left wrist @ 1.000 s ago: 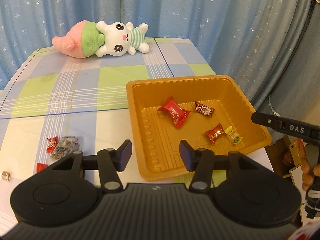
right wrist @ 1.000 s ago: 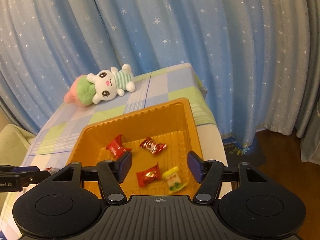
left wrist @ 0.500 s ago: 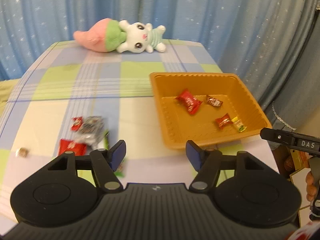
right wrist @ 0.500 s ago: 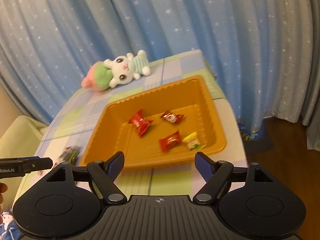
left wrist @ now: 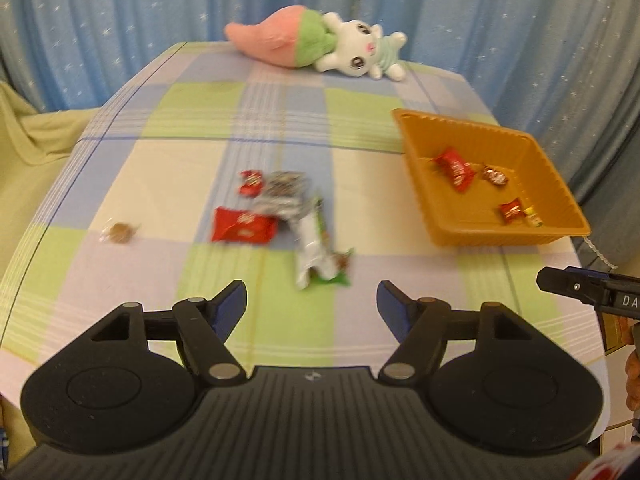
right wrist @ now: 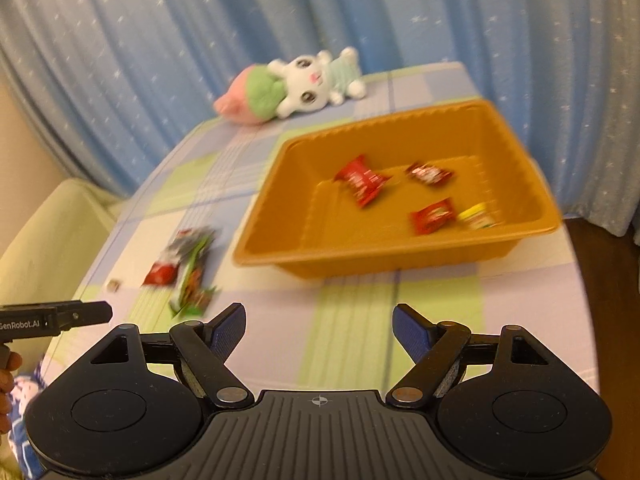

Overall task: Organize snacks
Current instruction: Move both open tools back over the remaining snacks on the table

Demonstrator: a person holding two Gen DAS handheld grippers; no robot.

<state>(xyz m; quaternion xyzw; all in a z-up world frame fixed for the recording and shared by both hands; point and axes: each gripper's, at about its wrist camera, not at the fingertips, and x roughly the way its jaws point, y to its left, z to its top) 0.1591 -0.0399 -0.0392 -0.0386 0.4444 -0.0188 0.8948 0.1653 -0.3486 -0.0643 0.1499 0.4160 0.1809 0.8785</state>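
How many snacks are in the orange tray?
4. A big red one at the back left, a dark red one at the back right, a red one in front, a yellow one beside it.

in the right wrist view, white lettering reads "senrobot.ai", its start cut by the picture's edge, on the black side of the left tongs (right wrist: 76,314) at the left border. in the left wrist view, the white letters "da" show on the black body of the right tongs (left wrist: 576,287) before the right edge cuts them off. the print on the snack wrappers (left wrist: 243,225) is too blurred to read.
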